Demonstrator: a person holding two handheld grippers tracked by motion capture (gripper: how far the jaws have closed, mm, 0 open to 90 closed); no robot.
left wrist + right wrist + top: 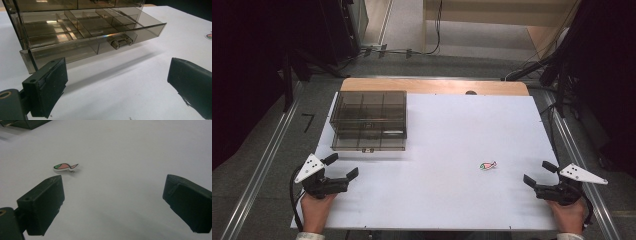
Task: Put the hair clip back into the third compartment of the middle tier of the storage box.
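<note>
Holding both the left gripper and right gripper with jaws spread and empty, we judge nothing begun: the fish-shaped pin lies lower right on the white board, the smoky drawer organizer upper left, bottom drawer pulled out.

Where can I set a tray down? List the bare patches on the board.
Widest: the white board between the smoked drawer box and the right edge, beyond the fish sticker. Also the near strip between the left claw and right claw. Crowded: the far-left corner holding the box.
</note>
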